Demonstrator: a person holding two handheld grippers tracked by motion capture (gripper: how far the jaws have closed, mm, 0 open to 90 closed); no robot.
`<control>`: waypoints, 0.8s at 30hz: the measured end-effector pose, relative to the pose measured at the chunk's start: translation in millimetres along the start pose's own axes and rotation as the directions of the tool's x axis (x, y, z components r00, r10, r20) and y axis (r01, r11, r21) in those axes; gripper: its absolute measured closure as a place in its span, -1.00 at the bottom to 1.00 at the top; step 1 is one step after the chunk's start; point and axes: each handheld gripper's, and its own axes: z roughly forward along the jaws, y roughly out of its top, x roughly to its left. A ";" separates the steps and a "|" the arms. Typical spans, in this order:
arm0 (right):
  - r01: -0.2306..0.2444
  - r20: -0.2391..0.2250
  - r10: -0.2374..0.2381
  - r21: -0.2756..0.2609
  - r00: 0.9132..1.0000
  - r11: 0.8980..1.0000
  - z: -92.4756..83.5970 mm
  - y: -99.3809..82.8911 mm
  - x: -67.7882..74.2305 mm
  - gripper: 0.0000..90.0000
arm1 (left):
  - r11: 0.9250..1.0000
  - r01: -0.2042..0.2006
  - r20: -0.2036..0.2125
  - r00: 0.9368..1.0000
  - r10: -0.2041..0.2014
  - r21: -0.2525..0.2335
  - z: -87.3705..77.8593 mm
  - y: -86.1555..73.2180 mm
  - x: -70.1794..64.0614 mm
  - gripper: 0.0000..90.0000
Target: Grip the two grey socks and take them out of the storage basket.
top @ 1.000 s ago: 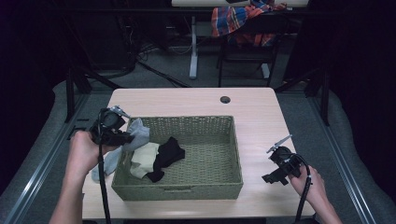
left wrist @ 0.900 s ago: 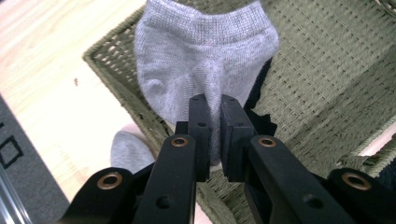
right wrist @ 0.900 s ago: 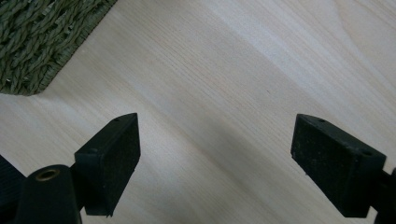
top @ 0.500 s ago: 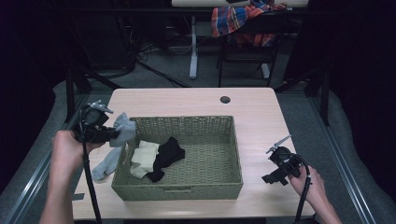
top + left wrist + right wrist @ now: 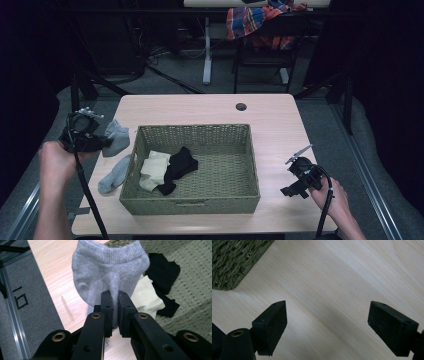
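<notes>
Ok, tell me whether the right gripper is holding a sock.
No: the right gripper has its jaws wide apart over the bare wooden table, with nothing between them.

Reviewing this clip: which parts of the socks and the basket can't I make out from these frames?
- Grey sock: the pinched part sits behind the left gripper in the left gripper view; its far end is cut off by the top edge.
- Black sock and cream sock: overlapping, full shapes unclear in the high view.
- Basket: one corner visible in the right gripper view.
</notes>
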 end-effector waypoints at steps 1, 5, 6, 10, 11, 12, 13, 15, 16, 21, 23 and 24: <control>0.000 0.000 0.000 0.000 1.000 1.000 -0.1 0.1 0.1 -0.65 | 1.000 0.008 0.001 1.000 -0.008 0.001 0.1 -1.3 2.3 0.88; -0.011 -0.002 0.011 -0.015 1.000 1.000 0.4 -0.4 1.1 -0.65 | 0.999 0.045 0.003 0.999 -0.045 0.001 3.1 -6.6 12.4 0.88; 0.001 0.002 -0.001 -0.001 1.000 1.000 -0.6 0.2 0.4 -0.65 | 0.999 0.051 0.005 0.999 -0.051 0.004 3.7 -7.5 14.2 0.88; 0.000 -0.001 0.000 0.001 1.000 1.000 0.2 0.4 0.2 -0.65 | 0.997 0.078 -0.003 0.997 -0.078 0.008 6.6 -12.6 22.7 0.88; 0.002 0.001 -0.002 0.001 1.000 1.000 -0.1 0.6 0.2 -0.65 | 0.996 0.085 -0.003 0.996 -0.085 0.010 7.3 -13.5 24.7 0.88; 0.008 0.004 -0.008 0.007 1.000 1.000 -0.4 0.9 -0.3 -0.65 | 0.996 0.090 -0.003 0.996 -0.090 0.012 8.5 -14.4 26.4 0.88; 0.009 0.004 -0.009 0.011 1.000 1.000 0.0 1.0 -0.5 -0.65 | 0.995 0.097 -0.003 0.995 -0.097 0.012 9.6 -15.5 28.6 0.88; 0.009 0.002 -0.009 0.014 1.000 1.000 0.6 1.1 -0.6 -0.65 | 0.994 0.106 -0.011 0.994 -0.106 0.021 12.9 -17.1 31.3 0.88; 0.009 0.002 -0.009 0.012 1.000 1.000 0.3 1.1 -0.6 -0.65 | 0.994 0.111 -0.013 0.994 -0.110 0.024 14.1 -17.6 32.6 0.88; 0.002 -0.003 -0.002 0.008 1.000 1.000 1.4 0.9 -0.6 -0.65 | 0.989 0.141 -0.015 0.990 -0.141 0.040 26.8 -24.4 41.2 0.88; -0.005 0.004 0.005 -0.005 1.000 1.000 1.7 0.6 0.6 -0.65 | 0.987 0.148 -0.010 0.989 -0.147 0.055 32.4 -26.1 44.4 0.88; 0.010 0.004 -0.010 0.009 1.000 1.000 0.5 1.3 -0.1 -0.65 | 0.987 0.152 -0.015 0.988 -0.152 0.060 36.0 -27.2 45.5 0.88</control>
